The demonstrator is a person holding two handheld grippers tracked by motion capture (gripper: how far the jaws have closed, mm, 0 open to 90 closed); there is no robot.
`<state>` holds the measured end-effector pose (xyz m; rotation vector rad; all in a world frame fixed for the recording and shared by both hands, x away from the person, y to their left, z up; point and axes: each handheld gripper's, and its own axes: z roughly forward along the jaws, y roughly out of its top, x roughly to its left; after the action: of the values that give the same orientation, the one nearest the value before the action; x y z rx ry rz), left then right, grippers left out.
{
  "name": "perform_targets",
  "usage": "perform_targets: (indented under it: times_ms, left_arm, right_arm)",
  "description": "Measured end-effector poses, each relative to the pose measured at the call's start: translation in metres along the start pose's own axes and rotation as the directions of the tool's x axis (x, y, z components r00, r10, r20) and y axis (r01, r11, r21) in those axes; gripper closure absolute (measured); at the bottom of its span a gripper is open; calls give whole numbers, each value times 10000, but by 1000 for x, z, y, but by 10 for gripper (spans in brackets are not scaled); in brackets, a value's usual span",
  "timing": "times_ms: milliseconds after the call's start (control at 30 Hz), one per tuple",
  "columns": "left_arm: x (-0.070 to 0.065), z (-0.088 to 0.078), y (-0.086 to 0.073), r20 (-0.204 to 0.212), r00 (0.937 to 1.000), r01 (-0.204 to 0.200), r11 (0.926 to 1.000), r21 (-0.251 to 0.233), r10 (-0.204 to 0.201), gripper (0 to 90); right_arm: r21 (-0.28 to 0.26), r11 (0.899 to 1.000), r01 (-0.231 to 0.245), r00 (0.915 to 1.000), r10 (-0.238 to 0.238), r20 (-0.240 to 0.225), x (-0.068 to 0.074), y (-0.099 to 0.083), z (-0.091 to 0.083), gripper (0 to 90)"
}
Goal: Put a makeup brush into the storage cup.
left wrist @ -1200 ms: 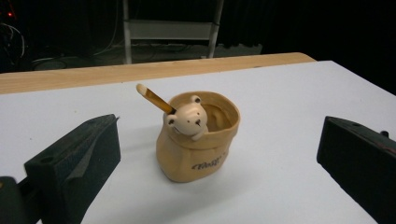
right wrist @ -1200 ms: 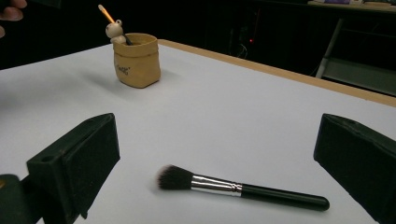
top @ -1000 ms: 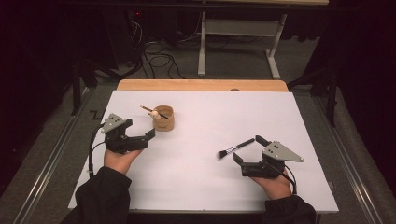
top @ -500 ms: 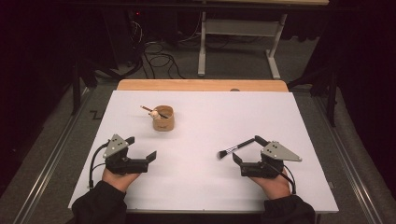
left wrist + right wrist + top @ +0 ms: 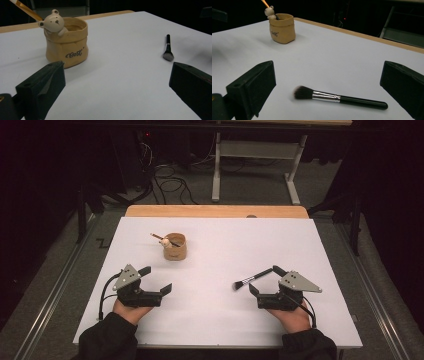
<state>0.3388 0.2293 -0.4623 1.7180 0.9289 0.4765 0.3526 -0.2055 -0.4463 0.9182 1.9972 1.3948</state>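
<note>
Lying flat, one makeup brush (image 5: pixel 339 98); one bear pot (image 5: pixel 66 44).

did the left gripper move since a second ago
Yes. The left gripper has pulled back toward the person's edge of the table, away from the tan bear pot, which it sat close beside earlier. Its jaws stand open.

"Best" in script on the tan pot (image 5: pixel 67 45)
</note>
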Motion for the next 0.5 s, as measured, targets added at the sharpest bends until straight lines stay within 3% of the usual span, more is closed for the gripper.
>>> perform_targets:
  times_ms: [167, 267, 500]
  left_arm:
    - [1, 2, 0, 239, 9996, 126, 9999, 23, -126, 51]
    - [2, 3, -1, 167, 9999, -38, 10000, 10, 37, 64]
    - [5, 5, -3, 183, 9998, 63, 9999, 151, -65, 67]
  right_arm:
    - [-18, 9998, -183, 9986, 184, 493, -8, 1, -5, 7]
    - [3, 9998, -214, 9974, 214, 682, -12, 0, -8, 7]
    - [137, 9998, -168, 9951, 154, 981, -17, 0, -11, 4]
